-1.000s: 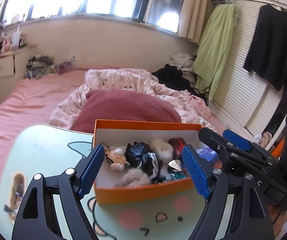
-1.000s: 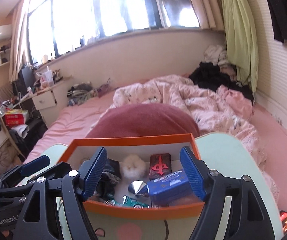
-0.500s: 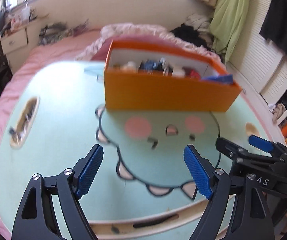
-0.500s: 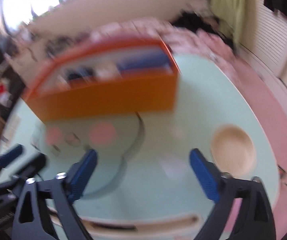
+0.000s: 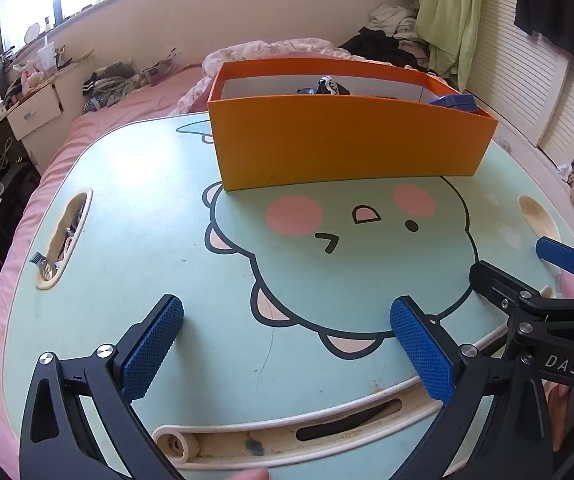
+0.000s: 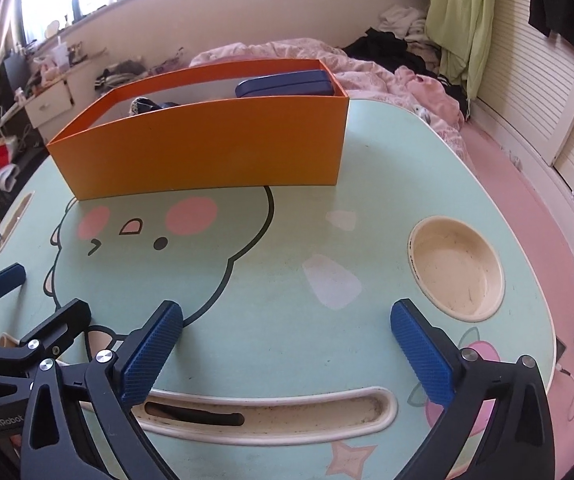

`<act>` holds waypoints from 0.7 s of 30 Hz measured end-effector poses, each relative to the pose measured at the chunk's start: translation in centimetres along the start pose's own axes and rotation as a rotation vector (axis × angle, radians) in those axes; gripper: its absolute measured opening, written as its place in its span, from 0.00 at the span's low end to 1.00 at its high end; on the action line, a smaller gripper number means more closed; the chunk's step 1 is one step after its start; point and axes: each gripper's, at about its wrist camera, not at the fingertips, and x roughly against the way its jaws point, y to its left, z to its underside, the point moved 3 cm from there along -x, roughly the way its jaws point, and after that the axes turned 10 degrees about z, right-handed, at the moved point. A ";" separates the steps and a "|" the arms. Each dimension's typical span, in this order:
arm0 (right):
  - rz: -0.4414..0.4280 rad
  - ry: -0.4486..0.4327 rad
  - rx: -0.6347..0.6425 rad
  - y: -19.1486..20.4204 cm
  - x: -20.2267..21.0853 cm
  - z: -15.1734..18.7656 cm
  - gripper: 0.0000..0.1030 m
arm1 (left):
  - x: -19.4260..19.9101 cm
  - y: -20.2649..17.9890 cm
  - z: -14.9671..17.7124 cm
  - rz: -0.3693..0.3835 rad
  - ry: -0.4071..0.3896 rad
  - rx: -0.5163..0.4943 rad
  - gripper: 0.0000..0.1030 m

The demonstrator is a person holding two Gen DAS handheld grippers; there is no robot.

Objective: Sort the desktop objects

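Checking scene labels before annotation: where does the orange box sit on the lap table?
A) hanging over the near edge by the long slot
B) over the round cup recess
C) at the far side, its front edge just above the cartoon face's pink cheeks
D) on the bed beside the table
C: the orange box stands on the far part of the table, right behind the cartoon face, and the cup recess is uncovered.

**Box contents mostly out of sight**

The orange box (image 5: pixel 347 144) hid nearly all it held behind its near wall; only a dark patterned bundle (image 5: pixel 327 86) and a blue case (image 6: pixel 285 84) rose above the rim. A pale blur at the left view's bottom edge (image 5: pixel 253 474) could not be identified.
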 end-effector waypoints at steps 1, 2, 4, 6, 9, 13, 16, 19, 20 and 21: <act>0.000 -0.002 0.001 0.1 0.0 0.0 1.00 | 0.0 0.0 0.0 0.002 -0.001 -0.002 1.00; 0.000 -0.002 0.003 0.1 0.0 -0.2 1.00 | -0.1 0.1 -0.1 0.004 -0.002 -0.003 1.00; -0.001 -0.004 0.004 0.1 -0.1 -0.3 1.00 | -0.2 0.1 -0.1 0.005 -0.002 -0.004 1.00; -0.001 -0.006 0.004 0.1 -0.1 -0.2 1.00 | -0.2 0.2 -0.1 0.006 -0.001 -0.004 1.00; -0.001 -0.006 0.004 0.1 0.0 -0.2 1.00 | -0.2 0.3 -0.1 0.007 0.003 -0.005 1.00; -0.001 -0.006 0.004 0.1 0.0 -0.2 1.00 | -0.2 0.3 -0.1 0.007 0.002 -0.004 1.00; -0.001 -0.006 0.004 0.1 -0.1 -0.2 1.00 | -0.1 0.3 -0.1 0.007 0.002 -0.004 1.00; -0.001 -0.006 0.004 0.1 -0.1 -0.2 1.00 | -0.2 0.3 -0.2 0.007 0.002 -0.004 1.00; -0.001 -0.006 0.004 0.1 -0.1 -0.2 1.00 | -0.1 0.3 -0.2 0.007 0.002 -0.004 1.00; -0.001 -0.007 0.004 0.1 -0.1 -0.2 1.00 | -0.2 0.3 -0.2 0.007 0.002 -0.004 1.00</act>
